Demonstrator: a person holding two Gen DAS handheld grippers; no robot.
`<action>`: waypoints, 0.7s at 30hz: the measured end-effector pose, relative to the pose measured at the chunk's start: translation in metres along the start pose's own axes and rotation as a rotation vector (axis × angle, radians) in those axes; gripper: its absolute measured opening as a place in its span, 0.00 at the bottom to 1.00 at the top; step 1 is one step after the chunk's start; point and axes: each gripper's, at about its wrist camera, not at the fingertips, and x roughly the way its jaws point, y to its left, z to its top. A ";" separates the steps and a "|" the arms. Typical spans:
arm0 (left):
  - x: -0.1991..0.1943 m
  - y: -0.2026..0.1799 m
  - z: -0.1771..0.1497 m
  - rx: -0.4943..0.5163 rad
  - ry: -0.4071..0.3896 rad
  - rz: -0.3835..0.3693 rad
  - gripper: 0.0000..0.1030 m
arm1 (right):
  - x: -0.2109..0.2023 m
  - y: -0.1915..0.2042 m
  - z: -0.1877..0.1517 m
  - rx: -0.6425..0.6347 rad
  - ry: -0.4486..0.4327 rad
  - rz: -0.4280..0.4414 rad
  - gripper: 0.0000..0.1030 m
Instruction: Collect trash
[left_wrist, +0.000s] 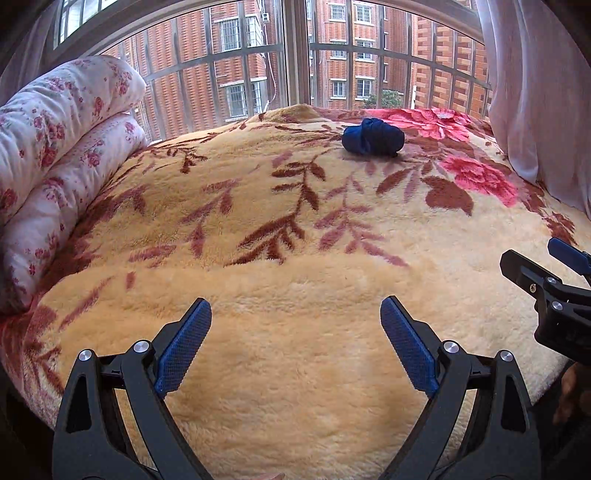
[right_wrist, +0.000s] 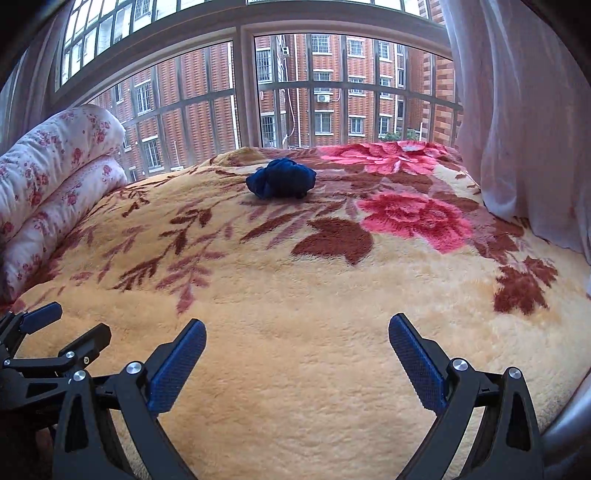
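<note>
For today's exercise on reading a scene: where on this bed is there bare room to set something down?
Free: the plain cream blanket between both open grippers and the dark blue bundle; also the rose-patterned stretch between bundle and curtain. Crowded: the left edge, where the folded floral quilt lies.

1 navy bundle (left_wrist: 373, 136), 1 blanket (left_wrist: 295, 295), 2 tongs, 1 folded quilt (left_wrist: 62, 147).

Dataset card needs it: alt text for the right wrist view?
Open right tongs hover empty over a cream floral blanket, aimed at a dark blue crumpled bundle lying far ahead near the barred window. Rolled floral bedding lies left, a sheer curtain right; the left tongs show at lower left.
</note>
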 end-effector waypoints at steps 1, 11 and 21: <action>0.004 0.001 0.002 -0.001 0.001 -0.001 0.88 | 0.005 0.000 0.001 0.001 0.006 -0.003 0.95; 0.041 0.004 0.017 -0.018 0.038 -0.017 0.88 | 0.047 -0.004 0.013 0.036 0.050 -0.025 0.95; 0.049 0.006 0.015 -0.030 0.051 -0.025 0.88 | 0.057 -0.003 0.008 0.035 0.069 -0.041 0.95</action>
